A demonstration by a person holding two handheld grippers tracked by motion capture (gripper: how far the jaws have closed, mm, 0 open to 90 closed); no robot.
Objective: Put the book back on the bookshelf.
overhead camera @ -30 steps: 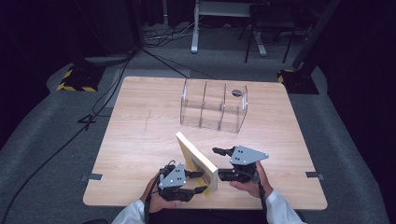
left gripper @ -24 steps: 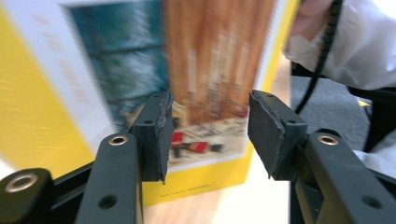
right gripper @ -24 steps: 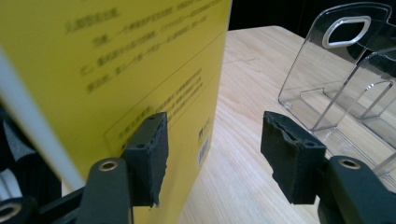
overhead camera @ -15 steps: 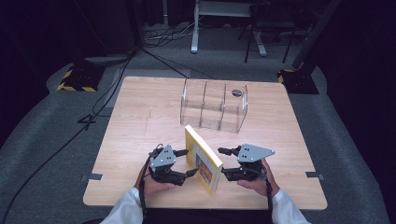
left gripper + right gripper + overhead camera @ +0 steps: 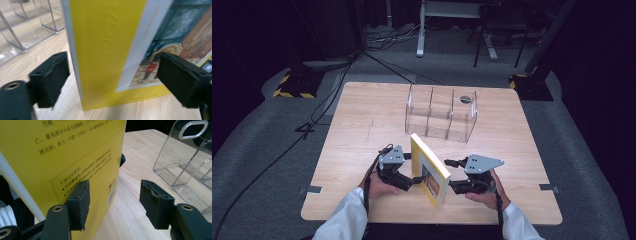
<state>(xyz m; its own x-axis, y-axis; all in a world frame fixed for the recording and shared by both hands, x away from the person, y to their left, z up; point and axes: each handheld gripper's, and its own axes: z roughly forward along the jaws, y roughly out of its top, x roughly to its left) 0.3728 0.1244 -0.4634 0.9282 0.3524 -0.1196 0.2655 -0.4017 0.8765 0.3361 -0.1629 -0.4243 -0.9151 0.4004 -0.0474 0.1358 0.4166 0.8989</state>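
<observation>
Book [image 5: 430,170] stands upright on its bottom edge near the table's [image 5: 362,125] front, short of the clear rack [image 5: 441,114]. My left gripper [image 5: 414,181] has just been opening; jaws apart, not pressing the cover. Right gripper [image 5: 451,175] jaws apart, one pad against the back cover, seemingly propping it.

- a light wooden table [image 5: 362,125] seen from above, on a grey floor in a dark room.
- a yellow book [image 5: 430,170] stands upright on its edge near the table's front — its picture cover faces the left.
- the left gripper [image 5: 412,181] sits just beside that cover; its jaws have just been opening.
- the right gripper [image 5: 450,175] sits at the book's other side, jaws apart.
- a clear plastic divider rack [image 5: 441,114] stands beyond the book.
</observation>
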